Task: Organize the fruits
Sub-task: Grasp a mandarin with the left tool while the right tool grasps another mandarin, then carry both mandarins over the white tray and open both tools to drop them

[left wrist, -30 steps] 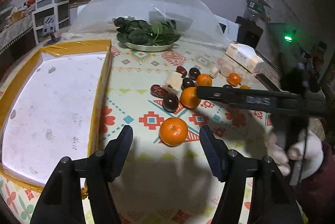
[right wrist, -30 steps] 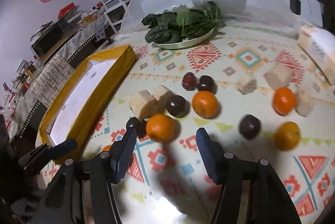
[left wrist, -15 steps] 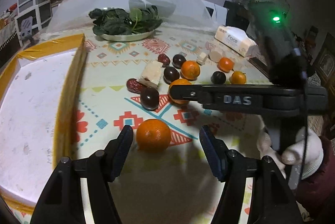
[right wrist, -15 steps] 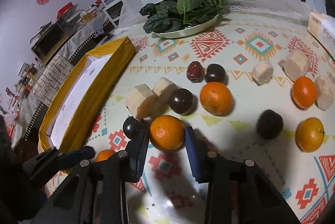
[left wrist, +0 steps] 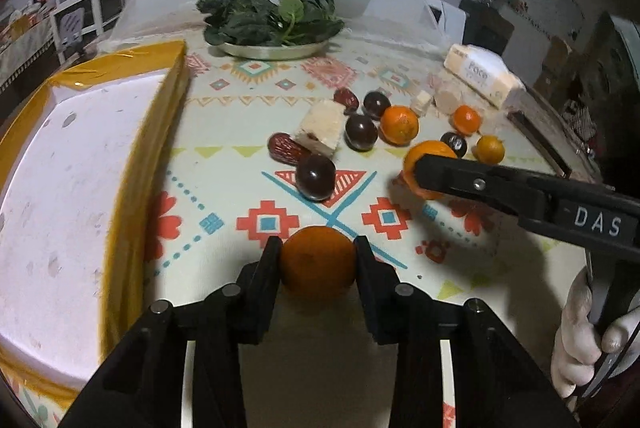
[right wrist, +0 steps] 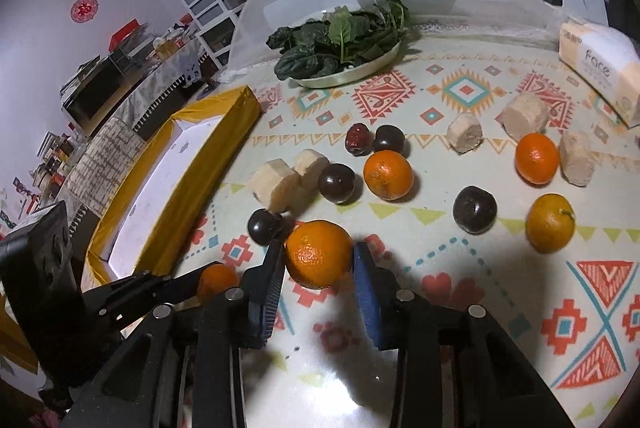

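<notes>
Both grippers have just closed: the left gripper (left wrist: 317,260) now clamps the near orange (left wrist: 317,262), the right gripper (right wrist: 318,260) another orange (right wrist: 319,254), both ready for lifting toward the yellow-edged tray (left wrist: 132,187) on the left.

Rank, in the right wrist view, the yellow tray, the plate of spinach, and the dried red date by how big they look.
1. yellow tray
2. plate of spinach
3. dried red date, clearly smallest

The tray sits nearer the camera, so its lead over the plate is unsure.
</notes>
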`<state>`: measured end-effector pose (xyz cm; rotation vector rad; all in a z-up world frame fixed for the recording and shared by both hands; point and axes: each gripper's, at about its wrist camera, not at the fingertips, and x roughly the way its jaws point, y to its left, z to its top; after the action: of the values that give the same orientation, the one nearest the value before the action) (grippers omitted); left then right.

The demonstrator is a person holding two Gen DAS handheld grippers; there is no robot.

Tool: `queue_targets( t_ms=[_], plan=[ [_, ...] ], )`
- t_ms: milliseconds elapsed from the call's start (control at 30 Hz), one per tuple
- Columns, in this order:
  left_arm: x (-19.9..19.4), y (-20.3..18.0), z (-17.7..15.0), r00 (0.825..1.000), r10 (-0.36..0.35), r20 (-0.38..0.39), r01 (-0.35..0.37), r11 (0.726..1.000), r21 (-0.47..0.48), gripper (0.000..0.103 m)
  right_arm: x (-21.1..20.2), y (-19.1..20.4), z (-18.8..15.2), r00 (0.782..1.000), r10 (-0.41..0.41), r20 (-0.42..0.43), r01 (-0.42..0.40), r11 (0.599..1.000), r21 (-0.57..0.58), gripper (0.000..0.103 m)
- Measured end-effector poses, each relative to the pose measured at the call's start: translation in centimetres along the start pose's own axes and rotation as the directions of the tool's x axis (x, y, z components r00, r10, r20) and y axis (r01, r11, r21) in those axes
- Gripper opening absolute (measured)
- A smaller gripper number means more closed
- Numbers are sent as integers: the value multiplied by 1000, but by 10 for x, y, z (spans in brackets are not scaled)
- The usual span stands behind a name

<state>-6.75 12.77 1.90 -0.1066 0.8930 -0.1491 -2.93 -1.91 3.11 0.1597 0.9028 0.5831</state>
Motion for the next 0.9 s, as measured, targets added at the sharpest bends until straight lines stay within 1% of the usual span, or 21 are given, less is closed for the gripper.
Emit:
queue_targets(
  t_ms=[133,233,300,333,400,433,500,600,633,767,900],
  plan=[
    [-32,15,-2,998,-6,56,9,999,-52,35,-16,17,-1,1000,6,25,-5,1000,-29,38],
    [-63,37,-3,994,18,109,-7,994,-106,35,-23,38,2,999,25,35,-23,998,-60,38],
    [-85,55,-2,988,55,146,-34,990,-140,35,-23,58,7,998,52,37,-49,995,-88,38],
    [-95,66,-2,983,85,163,-59,986,-158,35,-23,67,8,997,63,36,-60,993,-102,38],
    [-110,90,-1,972,144,184,-109,976,-188,35,-17,90,12,995,91,29,-86,987,-135,38],
    [-114,101,0,969,162,188,-124,972,-202,35,-13,99,14,994,103,24,-98,984,-148,38],
    [-120,125,-1,958,216,187,-171,958,-231,35,-1,123,18,991,134,4,-131,976,-176,38],
    [-120,155,-2,945,280,170,-229,936,-266,35,22,154,21,987,156,-30,-158,962,-221,38],
    [-119,163,-3,943,292,163,-240,931,-276,35,33,165,20,986,161,-49,-168,957,-235,38],
    [-107,198,-10,941,320,112,-271,907,-323,35,74,198,12,981,153,-121,-182,942,-281,38],
    [-95,220,-16,944,320,74,-277,896,-347,35,109,221,-1,973,140,-186,-193,931,-309,38]
  ],
)
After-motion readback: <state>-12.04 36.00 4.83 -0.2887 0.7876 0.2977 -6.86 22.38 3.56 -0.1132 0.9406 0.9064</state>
